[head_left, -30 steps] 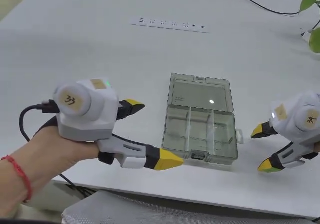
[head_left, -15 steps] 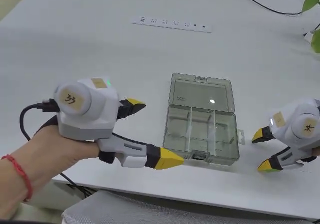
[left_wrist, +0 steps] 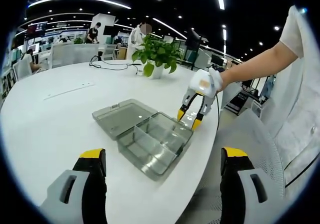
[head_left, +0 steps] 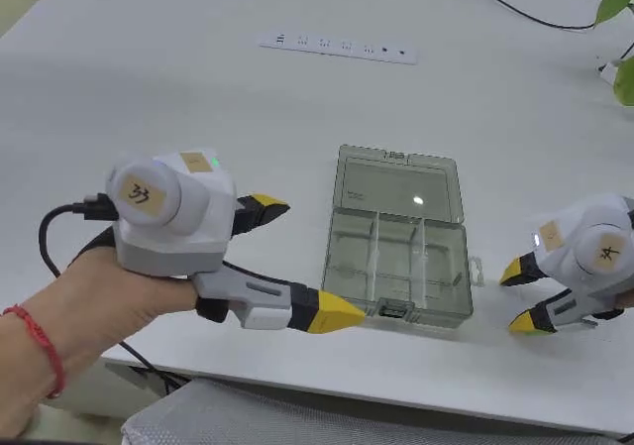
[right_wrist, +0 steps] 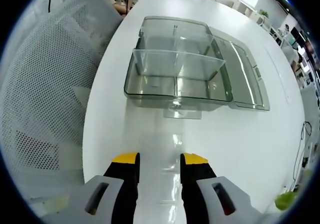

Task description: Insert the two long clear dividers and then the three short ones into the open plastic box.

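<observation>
Lowered a touch toward the worktop's (head_left: 198, 88) front edge, your right gripper (head_left: 515, 296) hangs just beside the open plastic box (head_left: 396, 267) — jaws parted, nothing visible between them. Your left gripper (head_left: 309, 259) waits spread wide opposite — probably standing clear, since dividers (head_left: 374, 257) already stand inside.

- The round tan sticker (head_left: 142, 195) on the back of the white, yellow-tipped left gripper (head_left: 303, 258) carries a handwritten "33".
- The second tan sticker (head_left: 606, 253), on the white, yellow-tipped right gripper (head_left: 515, 297), has a scrawl, possibly "34"; it is too small to be sure.
</observation>
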Demonstrator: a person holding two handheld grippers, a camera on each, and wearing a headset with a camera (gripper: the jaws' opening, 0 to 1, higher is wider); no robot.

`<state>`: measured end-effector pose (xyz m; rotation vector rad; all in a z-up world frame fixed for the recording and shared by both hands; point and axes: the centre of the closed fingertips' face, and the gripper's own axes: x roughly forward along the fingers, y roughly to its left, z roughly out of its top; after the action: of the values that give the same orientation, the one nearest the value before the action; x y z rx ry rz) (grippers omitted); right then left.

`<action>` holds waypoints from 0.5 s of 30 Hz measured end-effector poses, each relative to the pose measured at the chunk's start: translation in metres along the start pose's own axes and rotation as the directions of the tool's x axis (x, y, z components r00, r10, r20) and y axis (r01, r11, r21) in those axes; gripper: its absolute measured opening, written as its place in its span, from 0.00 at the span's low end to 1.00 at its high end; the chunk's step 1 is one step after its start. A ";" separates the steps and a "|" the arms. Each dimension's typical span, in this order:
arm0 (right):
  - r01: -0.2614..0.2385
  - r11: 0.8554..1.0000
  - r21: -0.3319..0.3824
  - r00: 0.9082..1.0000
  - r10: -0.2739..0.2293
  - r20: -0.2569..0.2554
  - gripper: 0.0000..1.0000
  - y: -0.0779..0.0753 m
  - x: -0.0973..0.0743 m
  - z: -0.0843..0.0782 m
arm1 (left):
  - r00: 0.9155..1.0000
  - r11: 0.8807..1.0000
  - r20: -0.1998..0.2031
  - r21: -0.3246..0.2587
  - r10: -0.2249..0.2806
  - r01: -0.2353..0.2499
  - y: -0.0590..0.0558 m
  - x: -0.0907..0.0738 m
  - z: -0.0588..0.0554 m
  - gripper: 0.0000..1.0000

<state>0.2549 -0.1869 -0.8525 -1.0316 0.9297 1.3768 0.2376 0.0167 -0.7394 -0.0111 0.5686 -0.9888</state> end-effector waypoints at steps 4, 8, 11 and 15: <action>0.028 0.999 0.016 0.999 -0.029 0.028 0.33 -0.002 -0.009 0.004 | 1.000 1.000 0.009 0.004 -0.005 0.005 -0.001 0.001 0.003 0.97; 0.051 0.998 0.026 0.998 -0.052 0.037 0.33 -0.001 -0.017 0.006 | 1.000 1.000 0.005 0.004 -0.011 0.011 -0.003 0.002 0.004 0.97; 0.072 0.997 0.036 0.996 -0.073 0.051 0.33 0.000 -0.025 0.011 | 1.000 1.000 0.015 -0.002 -0.016 0.016 -0.004 0.002 0.010 0.97; 0.110 0.993 0.045 0.991 -0.113 0.071 0.33 0.000 -0.043 0.022 | 0.999 1.000 0.035 -0.019 -0.015 0.016 -0.005 0.003 0.019 0.96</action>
<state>0.2527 -0.1794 -0.8051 -0.9807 0.8308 1.2895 0.2439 0.0067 -0.7229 -0.0497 0.5466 -0.9967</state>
